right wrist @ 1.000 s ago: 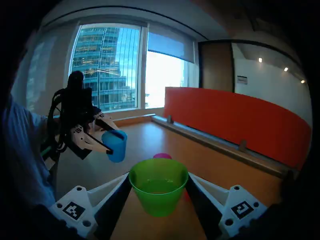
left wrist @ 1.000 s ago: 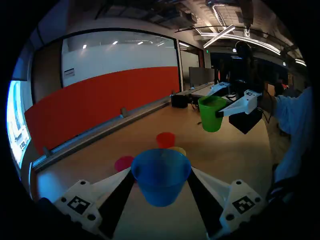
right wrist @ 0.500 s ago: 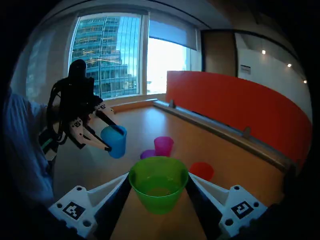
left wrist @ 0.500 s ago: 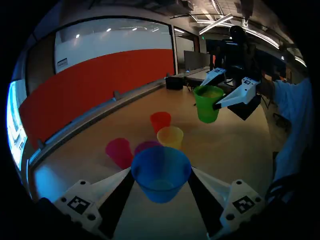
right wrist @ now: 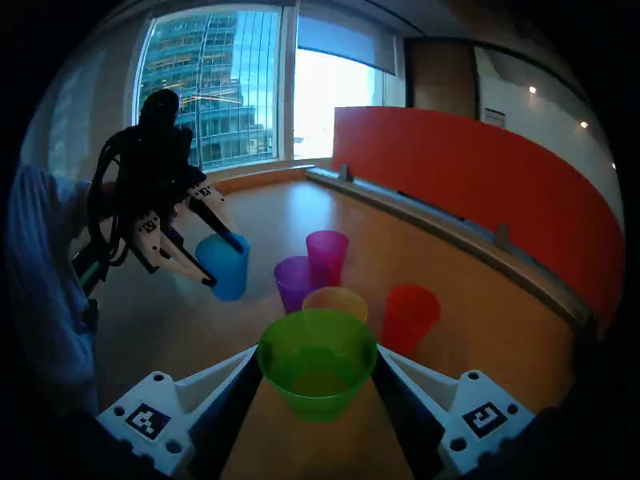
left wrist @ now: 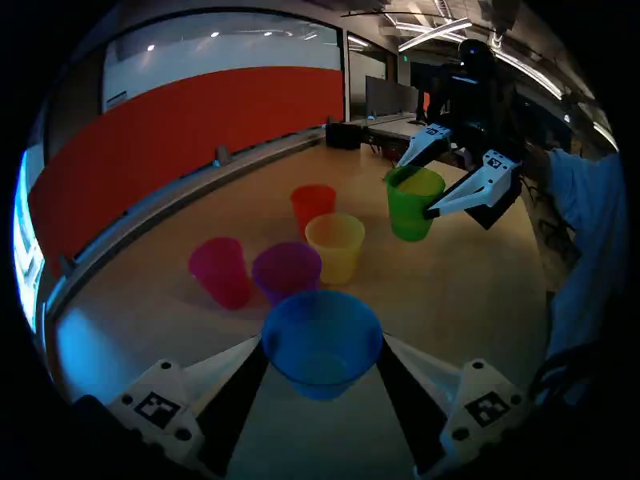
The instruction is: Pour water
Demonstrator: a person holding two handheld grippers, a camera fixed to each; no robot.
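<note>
My left gripper (left wrist: 322, 352) is shut on a blue cup (left wrist: 322, 340) held upright over the wooden table (left wrist: 448, 288); in the right gripper view that same blue cup (right wrist: 224, 266) hangs at the left in the left gripper (right wrist: 214, 258). My right gripper (right wrist: 318, 372) is shut on a green cup (right wrist: 318, 360) with a little water in it. In the left gripper view the green cup (left wrist: 412, 202) is at the upper right, clamped in the right gripper (left wrist: 418, 192). Both cups stand level.
Several cups stand clustered on the table: red (left wrist: 313, 206), yellow (left wrist: 335, 246), purple (left wrist: 286, 272) and pink (left wrist: 219, 270). An orange partition wall (left wrist: 176, 120) runs along the table's far edge. A person's light-blue sleeve (left wrist: 588, 216) is at the right, and windows (right wrist: 216, 88) behind.
Both grippers have tilted downward and dropped toward the table, bringing the cluster of cups into fuller view. The blue and green cups stay held upright.
</note>
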